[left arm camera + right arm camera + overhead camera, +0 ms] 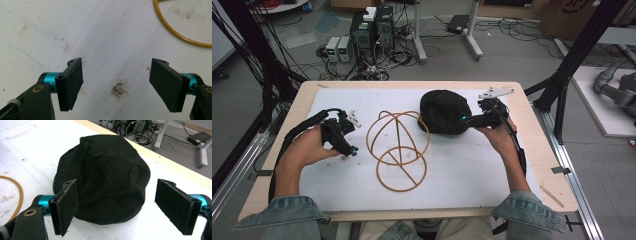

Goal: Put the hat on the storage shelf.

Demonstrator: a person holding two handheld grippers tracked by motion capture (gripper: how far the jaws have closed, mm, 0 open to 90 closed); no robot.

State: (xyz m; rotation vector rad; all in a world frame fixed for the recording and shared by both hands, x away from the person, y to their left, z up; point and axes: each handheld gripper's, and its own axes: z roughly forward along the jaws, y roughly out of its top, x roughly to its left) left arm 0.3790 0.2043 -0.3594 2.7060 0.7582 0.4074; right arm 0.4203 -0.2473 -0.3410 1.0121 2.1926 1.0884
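Hovering: left gripper [116,83] gaping, bare mat | right gripper [117,207] gaping before cap [105,172]

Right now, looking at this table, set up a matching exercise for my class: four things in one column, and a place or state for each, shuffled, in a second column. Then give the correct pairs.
Column one:
1. black cap
2. wire hat stand
3. left hand-held gripper
4. right hand-held gripper

Column two:
A. jaws open over bare, stained white table cover
B. lies dome up, toward the table's far edge
C. jaws open, aimed at the cap
D. orange-brown hoops at the table's middle

Pairs: 1-B, 2-D, 3-A, 4-C
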